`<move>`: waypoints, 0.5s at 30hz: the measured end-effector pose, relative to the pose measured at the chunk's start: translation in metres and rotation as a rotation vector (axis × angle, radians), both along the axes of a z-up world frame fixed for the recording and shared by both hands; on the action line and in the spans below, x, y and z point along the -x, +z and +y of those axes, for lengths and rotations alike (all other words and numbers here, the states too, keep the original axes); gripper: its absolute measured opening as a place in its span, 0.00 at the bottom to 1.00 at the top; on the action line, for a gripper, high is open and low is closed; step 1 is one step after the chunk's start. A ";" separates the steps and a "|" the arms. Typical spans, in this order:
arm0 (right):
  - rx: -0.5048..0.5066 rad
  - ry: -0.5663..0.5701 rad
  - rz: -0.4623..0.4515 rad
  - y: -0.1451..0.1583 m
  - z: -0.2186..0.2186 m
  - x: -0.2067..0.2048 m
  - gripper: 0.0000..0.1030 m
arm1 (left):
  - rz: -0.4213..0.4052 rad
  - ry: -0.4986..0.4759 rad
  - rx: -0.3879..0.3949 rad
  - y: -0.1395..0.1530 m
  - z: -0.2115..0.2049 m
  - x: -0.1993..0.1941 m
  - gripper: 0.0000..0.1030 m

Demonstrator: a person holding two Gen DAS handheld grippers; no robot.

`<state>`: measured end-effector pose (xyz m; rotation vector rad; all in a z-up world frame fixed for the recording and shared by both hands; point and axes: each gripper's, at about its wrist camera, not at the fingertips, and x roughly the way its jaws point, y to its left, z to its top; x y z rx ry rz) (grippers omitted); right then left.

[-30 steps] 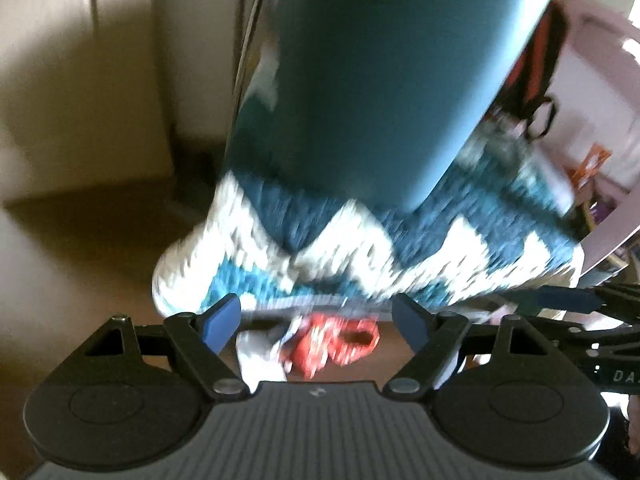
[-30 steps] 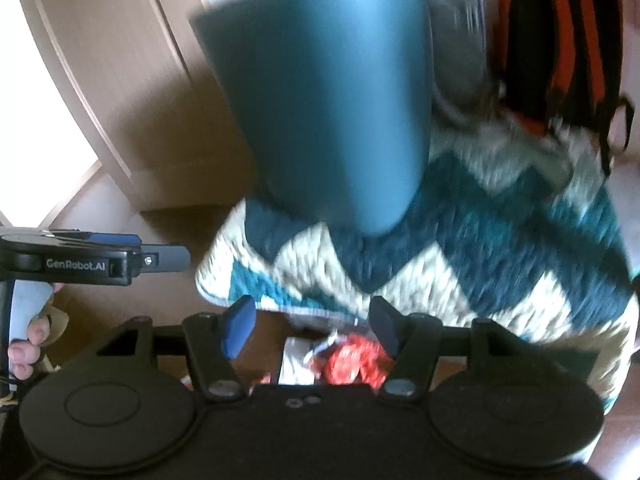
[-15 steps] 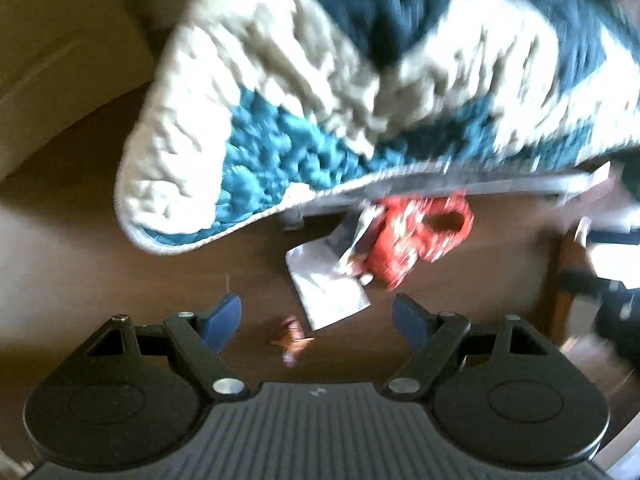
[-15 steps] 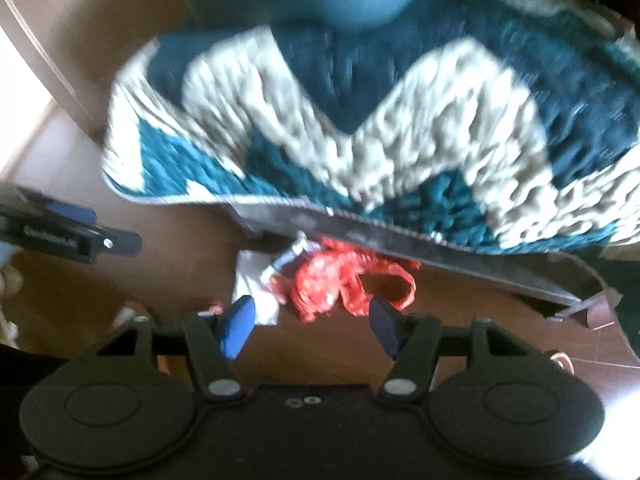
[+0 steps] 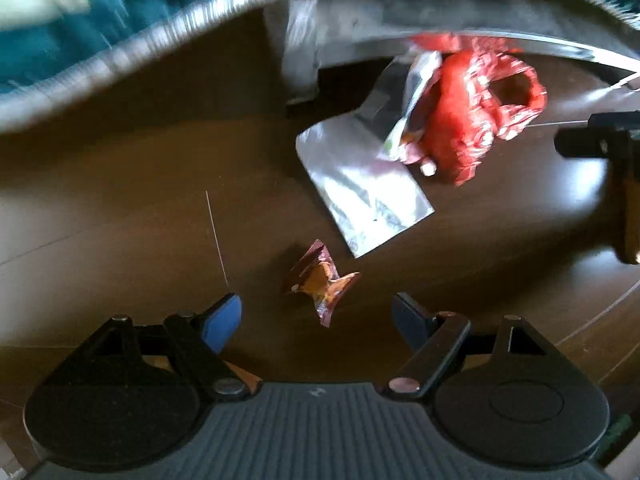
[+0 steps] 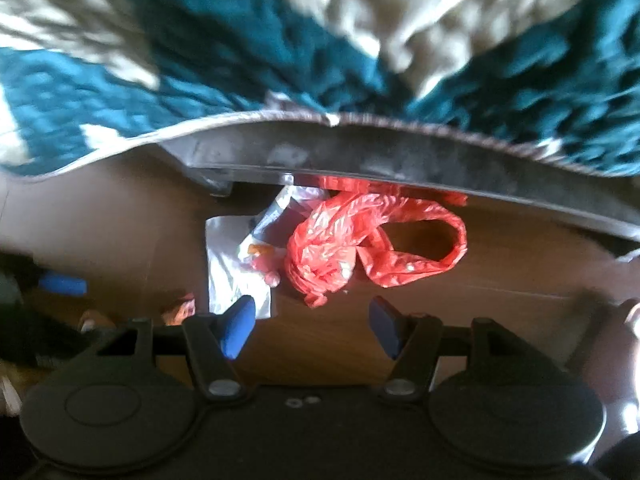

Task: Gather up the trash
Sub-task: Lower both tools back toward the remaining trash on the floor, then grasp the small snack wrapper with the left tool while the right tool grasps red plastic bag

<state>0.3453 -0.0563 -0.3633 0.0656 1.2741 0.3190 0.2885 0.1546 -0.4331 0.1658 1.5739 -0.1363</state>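
Trash lies on the brown wooden floor under a seat's edge. A small crumpled red-orange candy wrapper [image 5: 322, 280] sits just ahead of my left gripper [image 5: 318, 316], which is open and empty above it. Farther off lie a silver foil pouch [image 5: 360, 184] and a crumpled red plastic bag [image 5: 476, 100]. In the right wrist view the red plastic bag [image 6: 360, 240] and the silver foil pouch [image 6: 228, 276] lie just beyond my right gripper [image 6: 312, 320], open with nothing between its fingers. The candy wrapper [image 6: 180, 308] shows at lower left.
A teal and cream quilted blanket [image 6: 280, 52] hangs over a grey seat edge [image 6: 400, 160] above the trash. The seat's metal leg [image 5: 300, 40] stands on the floor near the pouch. The other gripper [image 5: 600, 140] shows at the right edge of the left wrist view.
Both grippers have dropped from in front of the teal chair back down to the floor. The trash now looks much larger and closer. Jaws stayed open.
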 end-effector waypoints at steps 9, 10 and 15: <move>-0.037 -0.204 0.099 -0.057 0.007 -0.033 0.60 | 0.053 0.147 0.040 -0.063 0.022 -0.008 0.80; -0.044 -0.226 0.108 -0.061 0.008 -0.036 0.60 | 0.061 0.164 0.050 -0.070 0.023 -0.008 0.79; -0.054 -0.274 0.158 -0.086 0.021 -0.051 0.60 | 0.076 0.197 0.078 -0.090 0.024 -0.007 0.73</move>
